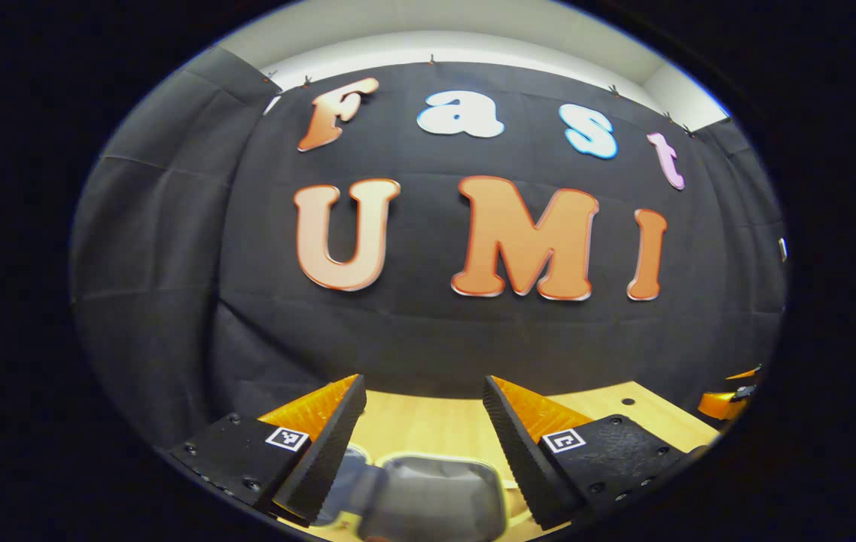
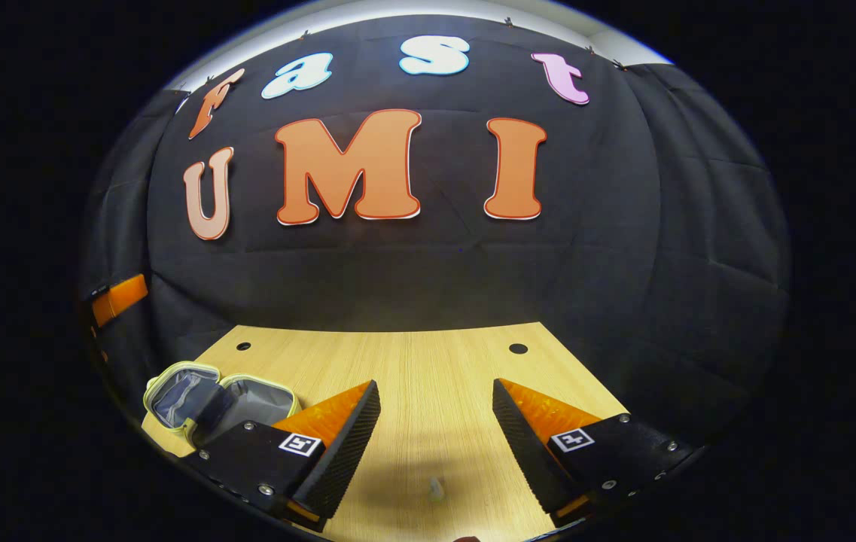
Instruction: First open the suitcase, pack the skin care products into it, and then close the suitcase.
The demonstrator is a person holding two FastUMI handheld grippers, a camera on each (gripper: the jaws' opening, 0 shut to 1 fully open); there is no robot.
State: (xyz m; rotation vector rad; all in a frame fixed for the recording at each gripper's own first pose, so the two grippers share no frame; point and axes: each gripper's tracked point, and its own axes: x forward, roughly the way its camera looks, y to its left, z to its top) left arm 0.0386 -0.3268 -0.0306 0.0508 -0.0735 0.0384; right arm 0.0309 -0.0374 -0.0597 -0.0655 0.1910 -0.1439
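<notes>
Pale-green hard-shell suitcase lies open on the light wooden table; we hold left gripper above it and right gripper over a small whitish bottle, both spread, empty; packing comes next, we judge

No readable text apart from the wall

Small square black-and-white marker tags sat on each hand-held gripper's fingers; they bore patterns, no letters or numbers that could be read.

Recording booth: black cloth wall, wooden table.
</notes>
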